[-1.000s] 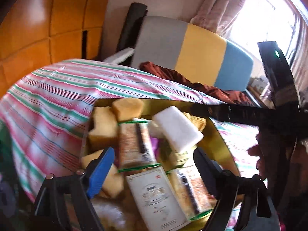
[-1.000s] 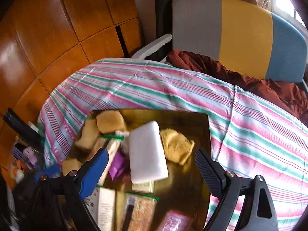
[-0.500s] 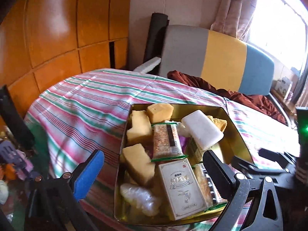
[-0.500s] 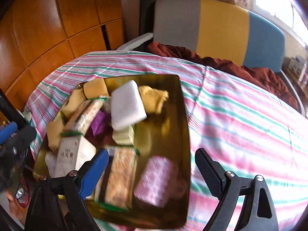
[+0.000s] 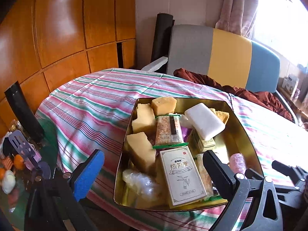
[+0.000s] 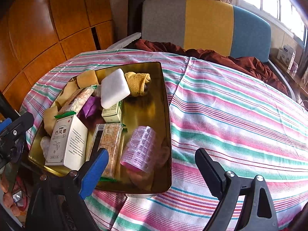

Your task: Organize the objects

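A gold metal tray sits on the striped tablecloth, crowded with things. In it lie a white printed box, a white block, yellow sponge pieces, two wrapped snack bars, a yellow cloth and a pink hair roller. My left gripper hangs open over the tray's near left corner, holding nothing. My right gripper stands open at the tray's near right corner, just short of the roller, also with nothing in it.
A chair with a grey, yellow and blue back and a brown cloth stands behind the table. Wooden panels line the left wall. Small clutter lies low at the left. Bare tablecloth stretches right of the tray.
My left gripper drew back from the tray and its jaws spread wider. My right gripper swung toward the tray's near right corner, bringing the pink roller fully into its view.
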The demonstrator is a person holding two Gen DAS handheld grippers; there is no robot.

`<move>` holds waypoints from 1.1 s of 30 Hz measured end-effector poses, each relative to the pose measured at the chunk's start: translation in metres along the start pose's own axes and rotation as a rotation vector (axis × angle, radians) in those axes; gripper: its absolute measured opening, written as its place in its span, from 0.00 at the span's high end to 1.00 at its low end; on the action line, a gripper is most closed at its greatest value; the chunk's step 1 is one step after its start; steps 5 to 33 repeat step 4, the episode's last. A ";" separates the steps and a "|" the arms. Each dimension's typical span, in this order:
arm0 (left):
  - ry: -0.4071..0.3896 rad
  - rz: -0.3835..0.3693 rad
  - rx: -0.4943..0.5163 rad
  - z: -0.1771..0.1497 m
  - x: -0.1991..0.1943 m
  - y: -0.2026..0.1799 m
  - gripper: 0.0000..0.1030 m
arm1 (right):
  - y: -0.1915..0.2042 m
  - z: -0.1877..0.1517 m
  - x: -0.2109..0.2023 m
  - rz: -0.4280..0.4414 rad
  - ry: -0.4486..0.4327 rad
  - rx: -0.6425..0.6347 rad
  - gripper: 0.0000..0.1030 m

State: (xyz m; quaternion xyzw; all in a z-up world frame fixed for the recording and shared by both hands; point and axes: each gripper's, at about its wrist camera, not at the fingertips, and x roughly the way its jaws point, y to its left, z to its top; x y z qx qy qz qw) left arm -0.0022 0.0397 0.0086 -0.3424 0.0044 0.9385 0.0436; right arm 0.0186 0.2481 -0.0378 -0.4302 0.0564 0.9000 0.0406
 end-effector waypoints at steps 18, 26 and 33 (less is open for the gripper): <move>-0.002 -0.007 -0.002 0.000 0.000 -0.001 0.00 | 0.004 0.001 -0.004 -0.009 -0.022 -0.013 0.10; -0.002 -0.007 -0.002 0.000 0.000 -0.001 0.00 | 0.004 0.001 -0.004 -0.009 -0.022 -0.013 0.10; -0.002 -0.007 -0.002 0.000 0.000 -0.001 0.00 | 0.004 0.001 -0.004 -0.009 -0.022 -0.013 0.10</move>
